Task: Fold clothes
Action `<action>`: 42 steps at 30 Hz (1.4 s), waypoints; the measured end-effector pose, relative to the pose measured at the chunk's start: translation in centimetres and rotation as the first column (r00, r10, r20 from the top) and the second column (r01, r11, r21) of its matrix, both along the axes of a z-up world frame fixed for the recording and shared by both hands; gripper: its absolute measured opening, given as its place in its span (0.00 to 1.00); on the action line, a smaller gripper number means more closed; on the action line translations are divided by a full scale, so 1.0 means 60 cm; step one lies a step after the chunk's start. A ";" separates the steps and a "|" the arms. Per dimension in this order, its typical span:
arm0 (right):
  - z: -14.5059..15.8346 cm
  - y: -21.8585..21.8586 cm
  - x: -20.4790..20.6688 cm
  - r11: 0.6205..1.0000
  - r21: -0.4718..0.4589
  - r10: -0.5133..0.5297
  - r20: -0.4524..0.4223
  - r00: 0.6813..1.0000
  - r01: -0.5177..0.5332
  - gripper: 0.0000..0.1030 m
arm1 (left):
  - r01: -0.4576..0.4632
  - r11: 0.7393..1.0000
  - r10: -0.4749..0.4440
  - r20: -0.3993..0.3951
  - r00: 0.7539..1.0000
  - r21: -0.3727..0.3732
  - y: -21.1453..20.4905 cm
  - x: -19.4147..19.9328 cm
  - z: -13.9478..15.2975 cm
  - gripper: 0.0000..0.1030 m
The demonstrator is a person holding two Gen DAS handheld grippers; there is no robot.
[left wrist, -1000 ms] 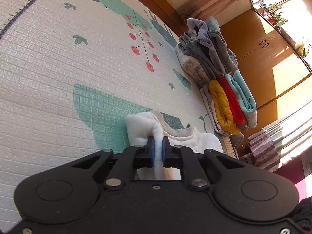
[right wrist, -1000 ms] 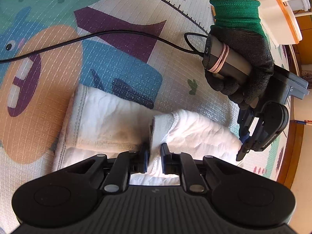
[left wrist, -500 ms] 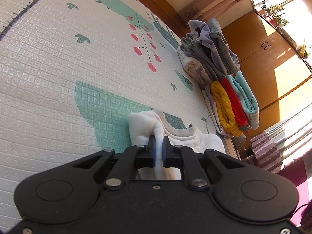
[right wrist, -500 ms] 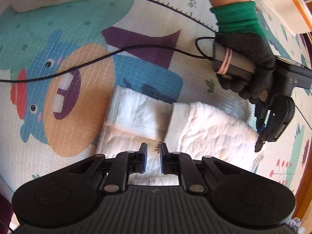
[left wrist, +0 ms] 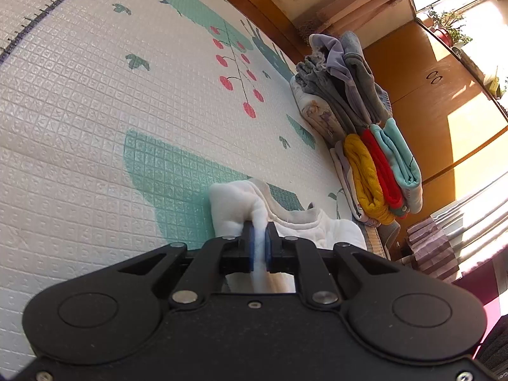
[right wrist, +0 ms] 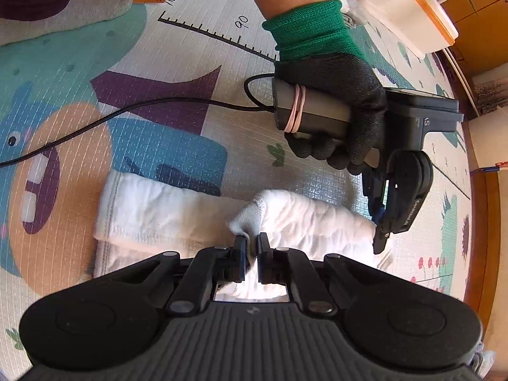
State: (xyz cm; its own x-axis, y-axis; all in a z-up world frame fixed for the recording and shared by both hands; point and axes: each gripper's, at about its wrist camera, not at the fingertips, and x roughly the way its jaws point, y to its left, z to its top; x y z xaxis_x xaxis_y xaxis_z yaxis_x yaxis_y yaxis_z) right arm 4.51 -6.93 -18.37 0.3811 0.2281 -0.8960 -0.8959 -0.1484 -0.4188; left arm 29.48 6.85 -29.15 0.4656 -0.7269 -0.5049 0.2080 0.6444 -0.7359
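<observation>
**Both pinches on the white garment, fold half made**

Left gripper (left wrist: 259,241) is clamped on an edge of the white garment (right wrist: 165,212), which lies on the play mat (left wrist: 95,111); my right gripper (right wrist: 250,250) nips its folded-over corner. I judge that thin pinch could slip (little cloth shows between the pads), letting the fold spring open. Cable (right wrist: 127,111) trails nearby; stacked clothes (left wrist: 365,146) sit well apart.

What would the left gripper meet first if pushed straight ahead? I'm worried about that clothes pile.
The left gripper, shut on the white garment, would meet that bunched cloth, then bare play mat. The folded clothes stack sits off to the right.
</observation>
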 end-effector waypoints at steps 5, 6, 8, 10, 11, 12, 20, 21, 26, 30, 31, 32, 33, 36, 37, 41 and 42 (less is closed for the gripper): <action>0.063 0.003 0.004 0.998 -0.041 0.055 0.096 0.994 -0.051 0.07 | 0.005 1.000 -0.005 0.004 1.000 0.002 0.001 0.000 -0.001 0.10; 0.070 0.004 0.006 0.997 -0.061 0.060 0.095 0.994 -0.055 0.08 | 0.005 1.000 -0.005 0.005 1.000 0.004 0.000 0.000 0.000 0.10; 0.080 0.006 0.005 0.992 -0.102 0.076 0.077 0.994 -0.068 0.08 | 0.007 1.000 -0.007 0.009 1.000 0.010 -0.001 -0.001 0.001 0.10; 0.070 0.007 -0.005 0.989 -0.123 0.091 0.038 0.995 -0.085 0.08 | 0.011 1.000 -0.011 0.015 1.000 0.018 -0.003 -0.002 0.003 0.10; 0.053 0.009 -0.013 0.986 -0.134 0.100 0.023 0.995 -0.096 0.08 | 0.014 1.000 -0.014 0.020 1.000 0.024 -0.004 -0.001 0.004 0.10; 0.033 0.008 -0.022 0.982 -0.154 0.116 0.008 0.993 -0.113 0.08 | 0.018 0.999 -0.019 0.026 0.999 0.030 -0.005 -0.001 0.004 0.10; 0.045 -0.009 0.012 0.996 -0.091 -0.044 -0.234 0.971 0.023 0.11 | 0.064 0.992 -0.073 0.083 0.994 0.110 -0.017 -0.003 0.014 0.10; 0.057 -0.007 0.027 0.995 -0.063 -0.088 -0.260 0.962 0.074 0.12 | 0.066 0.992 -0.075 0.082 0.994 0.109 -0.017 -0.002 0.013 0.10; 0.072 -0.001 0.069 0.984 0.004 -0.169 -0.285 0.943 0.178 0.21 | 0.071 0.994 -0.075 0.059 0.995 0.081 -0.010 -0.003 0.023 0.14; 0.065 -0.012 0.082 0.978 0.006 -0.197 -0.295 0.935 0.208 0.21 | 0.056 0.992 -0.066 0.089 0.994 0.113 0.015 -0.029 0.060 0.42; 0.062 -0.017 0.084 0.977 0.003 -0.202 -0.298 0.933 0.213 0.21 | 0.041 0.993 -0.052 0.101 0.994 0.109 0.027 -0.041 0.068 0.42; 0.059 -0.022 0.086 0.976 0.000 -0.207 -0.301 0.931 0.217 0.22 | 0.021 0.996 -0.032 0.121 0.992 0.089 0.049 -0.065 0.081 0.42; 0.059 -0.026 0.086 0.975 0.003 -0.210 -0.310 0.928 0.221 0.22 | 0.008 0.997 -0.018 0.137 0.990 0.071 0.068 -0.089 0.090 0.42; 0.062 -0.036 0.063 0.982 0.032 -0.166 -0.316 0.934 0.185 0.31 | 0.028 0.996 -0.042 0.163 0.986 0.086 0.096 -0.166 0.104 0.42; 0.060 -0.038 0.053 0.985 0.041 -0.145 -0.311 0.939 0.165 0.35 | 0.059 0.991 -0.081 0.181 0.980 0.123 0.093 -0.193 0.107 0.42; 0.021 -0.039 -0.008 0.999 0.043 -0.007 -0.089 0.996 0.011 0.40 | 0.268 0.901 -0.351 0.210 0.913 0.340 0.028 -0.281 0.098 0.25; 0.010 -0.040 -0.016 0.999 0.028 0.022 -0.049 0.999 -0.021 0.40 | 0.316 0.878 -0.406 0.210 0.889 0.358 0.013 -0.296 0.095 0.24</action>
State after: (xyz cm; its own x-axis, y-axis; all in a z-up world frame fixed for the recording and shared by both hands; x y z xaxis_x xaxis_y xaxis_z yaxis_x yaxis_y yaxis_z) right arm 3.53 -9.32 -17.78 0.3316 0.2604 -0.9068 -0.9122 -0.1568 -0.3787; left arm 11.70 7.60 -23.47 0.3507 -0.7005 -0.6216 0.6318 0.6669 -0.3951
